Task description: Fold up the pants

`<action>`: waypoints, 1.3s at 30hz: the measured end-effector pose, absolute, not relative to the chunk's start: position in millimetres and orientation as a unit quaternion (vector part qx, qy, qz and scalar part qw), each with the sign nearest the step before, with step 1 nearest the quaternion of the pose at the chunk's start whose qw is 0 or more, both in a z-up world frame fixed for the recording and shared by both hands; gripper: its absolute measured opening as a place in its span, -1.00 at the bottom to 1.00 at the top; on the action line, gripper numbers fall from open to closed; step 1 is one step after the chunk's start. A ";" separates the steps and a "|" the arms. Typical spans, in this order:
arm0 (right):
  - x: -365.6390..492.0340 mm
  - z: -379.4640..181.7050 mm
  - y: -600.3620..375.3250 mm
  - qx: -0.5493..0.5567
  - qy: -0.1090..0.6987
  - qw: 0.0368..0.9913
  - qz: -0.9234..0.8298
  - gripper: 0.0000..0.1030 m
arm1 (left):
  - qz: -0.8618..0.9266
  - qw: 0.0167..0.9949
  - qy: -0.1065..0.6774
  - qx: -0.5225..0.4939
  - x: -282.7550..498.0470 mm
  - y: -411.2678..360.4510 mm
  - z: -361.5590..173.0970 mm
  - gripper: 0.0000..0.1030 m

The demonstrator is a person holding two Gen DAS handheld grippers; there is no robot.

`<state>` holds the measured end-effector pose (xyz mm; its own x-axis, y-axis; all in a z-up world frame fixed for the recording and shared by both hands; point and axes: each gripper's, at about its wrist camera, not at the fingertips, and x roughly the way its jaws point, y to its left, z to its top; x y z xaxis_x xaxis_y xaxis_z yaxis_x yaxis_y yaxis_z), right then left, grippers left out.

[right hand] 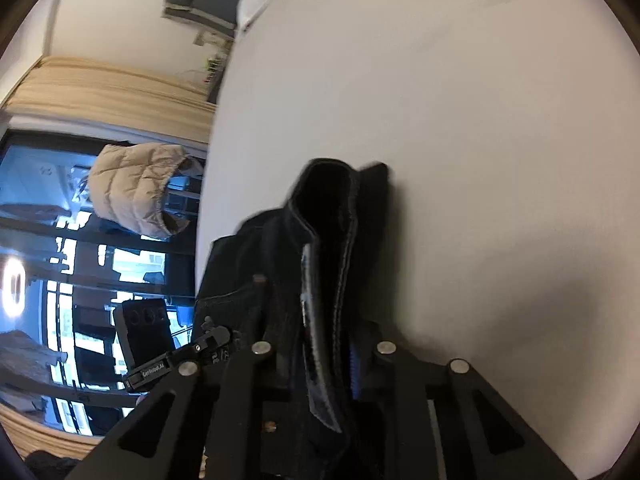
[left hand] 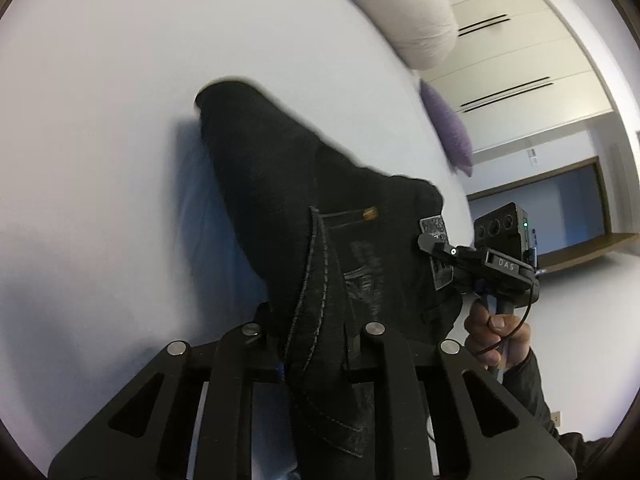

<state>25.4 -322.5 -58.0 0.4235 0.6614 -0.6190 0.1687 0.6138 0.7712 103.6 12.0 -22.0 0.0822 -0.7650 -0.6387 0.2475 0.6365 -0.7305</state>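
Two grippers, one pair of black pants (left hand: 320, 208) lifted off the white bed (left hand: 100, 120).

The left gripper (left hand: 316, 344) is pinched tight on the seamed edge at lower centre, and the right gripper (right hand: 324, 360) likewise clamps a thick band of fabric. Gripping two separate points likely keeps the cloth spread so it can be laid flat for folding. A pillow (left hand: 404, 12) lies at upper right.

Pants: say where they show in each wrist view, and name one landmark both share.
Left wrist: the black pants run from bottom centre, between the jaws, up to centre left.
Right wrist: pants rise from bottom centre, between the jaws, to mid-picture.
Shared landmark: the white bed beneath them.
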 end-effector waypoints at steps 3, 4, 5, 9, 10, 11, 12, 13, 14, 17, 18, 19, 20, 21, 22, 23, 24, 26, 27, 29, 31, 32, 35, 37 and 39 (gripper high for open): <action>53.6 -36.6 -315.5 0.403 0.492 0.748 0.186 -0.61 | -0.365 0.724 0.548 -0.206 125.8 28.0 10.9 -0.70; 65.3 -31.6 -313.6 0.404 0.487 0.750 0.191 -0.61 | -0.363 0.734 0.538 -0.202 139.4 37.8 22.2 -0.70; 84.1 -25.2 -310.5 0.403 0.480 0.754 0.197 -0.61 | -0.361 0.741 0.532 -0.197 150.8 43.9 29.5 -0.70; 153.6 -20.6 -295.1 0.403 0.472 0.756 0.206 -0.61 | -0.340 0.775 0.508 -0.159 205.7 70.6 53.9 -0.70; 169.1 -21.8 -290.1 0.402 0.473 0.756 0.207 -0.61 | -0.332 0.782 0.505 -0.150 222.0 78.0 57.3 -0.70; 190.6 -25.1 -282.4 0.405 0.474 0.754 0.206 -0.61 | -0.326 0.786 0.505 -0.144 237.9 85.0 58.8 -0.70; 203.1 -28.5 -278.1 0.410 0.475 0.751 0.205 -0.61 | -0.319 0.790 0.506 -0.137 252.8 92.0 59.3 -0.70; 217.1 -32.2 -272.5 0.412 0.476 0.749 0.206 -0.61 | -0.309 0.794 0.507 -0.131 270.5 100.7 57.8 -0.69; 231.3 -36.0 -266.2 0.411 0.478 0.749 0.205 -0.61 | -0.303 0.796 0.508 -0.125 282.6 106.5 55.9 -0.69; 263.3 -61.2 -259.0 0.422 0.487 0.739 0.196 -0.61 | -0.289 0.799 0.516 -0.109 321.5 128.3 43.8 -0.69; 271.2 -74.0 -258.6 0.428 0.494 0.733 0.187 -0.61 | -0.287 0.796 0.521 -0.109 332.5 139.1 35.6 -0.69; 275.3 -85.3 -260.2 0.434 0.501 0.727 0.178 -0.61 | -0.284 0.792 0.528 -0.112 342.4 146.6 25.4 -0.68; 278.2 -99.6 -262.3 0.442 0.510 0.720 0.162 -0.59 | -0.281 0.789 0.535 -0.109 350.7 154.2 13.9 -0.66; 279.3 -114.0 -265.7 0.449 0.516 0.714 0.147 -0.51 | -0.276 0.786 0.543 -0.104 356.2 157.3 1.7 -0.65; 278.1 -120.5 -267.5 0.459 0.513 0.710 0.148 -0.48 | -0.268 0.783 0.552 -0.100 359.9 161.3 -13.1 -0.54; 275.1 -127.0 -271.8 0.482 0.498 0.704 0.157 -0.48 | -0.261 0.783 0.556 -0.100 359.4 168.1 -22.3 -0.35; 271.8 -128.3 -273.6 0.492 0.491 0.701 0.163 -0.40 | -0.257 0.784 0.554 -0.109 358.7 171.9 -30.3 -0.30; 260.2 -124.2 -279.2 0.501 0.477 0.705 0.157 -0.22 | -0.262 0.787 0.542 -0.138 354.6 184.5 -33.3 -0.19; 255.4 -117.8 -282.4 0.496 0.472 0.714 0.147 -0.06 | -0.256 0.789 0.540 -0.142 352.5 190.0 -32.3 -0.14; 239.2 -91.4 -287.1 0.460 0.452 0.756 0.113 0.23 | -0.228 0.812 0.525 -0.113 344.9 198.4 -16.1 0.15; 215.6 -49.5 -284.2 0.401 0.416 0.811 0.091 0.28 | -0.211 0.852 0.474 -0.068 320.8 212.8 15.9 0.27; 206.1 -30.0 -280.2 0.372 0.401 0.833 0.080 0.32 | -0.192 0.877 0.439 -0.033 303.9 214.9 35.7 0.40; 156.0 44.2 -256.3 0.264 0.315 0.911 0.041 0.58 | -0.119 0.940 0.315 0.065 242.1 204.5 99.6 0.97; 123.4 79.8 -241.9 0.217 0.257 0.941 0.027 0.90 | -0.076 0.968 0.220 0.097 192.8 198.1 137.8 1.00; 79.2 120.3 -224.6 0.172 0.177 0.969 0.015 1.00 | -0.037 0.980 0.161 0.115 146.1 196.9 167.4 1.00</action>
